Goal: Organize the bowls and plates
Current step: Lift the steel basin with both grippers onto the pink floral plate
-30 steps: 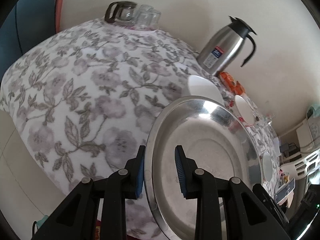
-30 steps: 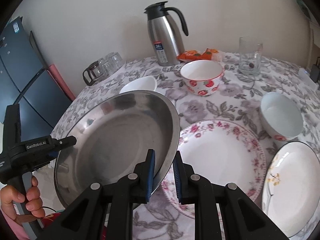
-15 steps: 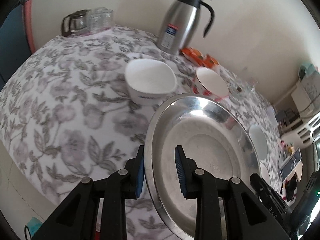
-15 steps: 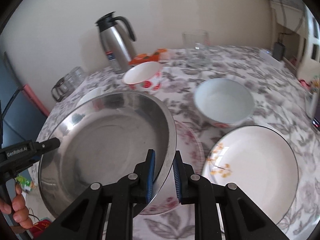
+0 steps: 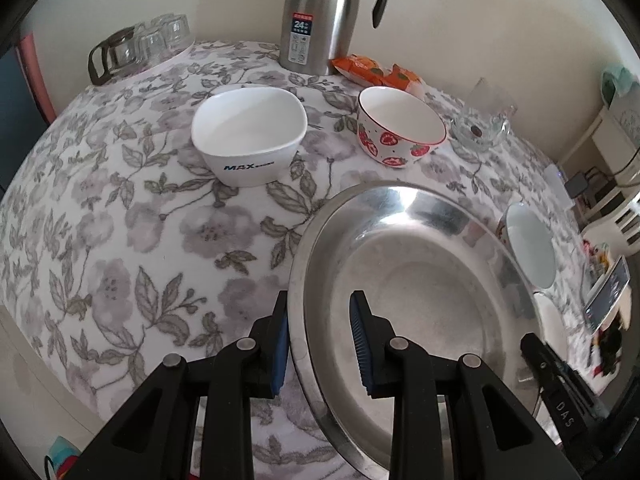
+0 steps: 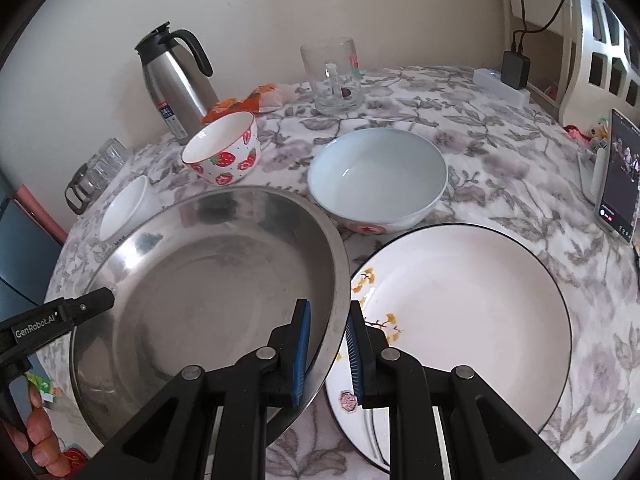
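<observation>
Both grippers hold a large steel plate (image 5: 420, 272) by opposite rims above the table. My left gripper (image 5: 320, 340) is shut on its left rim. My right gripper (image 6: 326, 350) is shut on its right rim (image 6: 336, 280). A white plate with a black rim (image 6: 460, 312) lies to the right. A pale blue bowl (image 6: 378, 176) sits behind it. A strawberry bowl (image 5: 400, 128) and a white square bowl (image 5: 250, 132) stand further back. The floral plate is hidden under the steel plate.
A steel thermos jug (image 5: 320, 16), an orange snack packet (image 5: 376, 70), a glass mug (image 6: 334, 76) and a glass carafe with cups (image 5: 140, 46) stand along the back. A phone (image 6: 620, 176) and a power strip (image 6: 502, 86) are at the right edge.
Both grippers carried the steel plate to the right and down, over the floral plate, which is now covered. The white plate and blue bowl have come closer in the right view.
</observation>
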Motion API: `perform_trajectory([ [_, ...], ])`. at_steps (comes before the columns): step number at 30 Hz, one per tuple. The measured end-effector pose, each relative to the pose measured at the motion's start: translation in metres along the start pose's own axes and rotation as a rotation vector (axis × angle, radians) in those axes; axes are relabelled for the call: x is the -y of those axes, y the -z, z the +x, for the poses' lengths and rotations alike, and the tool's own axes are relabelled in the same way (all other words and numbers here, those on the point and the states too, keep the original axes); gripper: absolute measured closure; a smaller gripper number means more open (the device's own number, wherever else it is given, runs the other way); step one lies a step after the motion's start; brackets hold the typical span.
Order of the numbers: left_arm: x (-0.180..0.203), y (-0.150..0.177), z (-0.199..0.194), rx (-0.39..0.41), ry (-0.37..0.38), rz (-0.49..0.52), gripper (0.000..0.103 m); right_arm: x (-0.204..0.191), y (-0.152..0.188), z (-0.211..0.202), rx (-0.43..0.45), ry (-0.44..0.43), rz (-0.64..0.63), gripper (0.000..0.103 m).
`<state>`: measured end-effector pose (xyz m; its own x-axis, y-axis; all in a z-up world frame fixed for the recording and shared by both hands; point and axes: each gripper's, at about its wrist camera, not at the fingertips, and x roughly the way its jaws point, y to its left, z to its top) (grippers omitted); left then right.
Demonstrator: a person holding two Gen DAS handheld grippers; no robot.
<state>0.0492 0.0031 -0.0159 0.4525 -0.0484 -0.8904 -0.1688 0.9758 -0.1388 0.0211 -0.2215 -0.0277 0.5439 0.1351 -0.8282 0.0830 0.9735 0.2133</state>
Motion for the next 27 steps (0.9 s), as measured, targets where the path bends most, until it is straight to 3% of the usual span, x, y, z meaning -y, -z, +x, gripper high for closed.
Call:
perform_trajectory([
  [12, -0.005, 0.006, 0.029, -0.121, 0.004, -0.003, 0.073, 0.0, 0.002, 0.013, -0.049, 0.04, -0.014, 0.084],
  [27, -0.006, 0.007, 0.034, -0.143, 0.023, -0.002, 0.073, -0.003, 0.002, 0.013, -0.045, 0.055, -0.023, 0.081],
])
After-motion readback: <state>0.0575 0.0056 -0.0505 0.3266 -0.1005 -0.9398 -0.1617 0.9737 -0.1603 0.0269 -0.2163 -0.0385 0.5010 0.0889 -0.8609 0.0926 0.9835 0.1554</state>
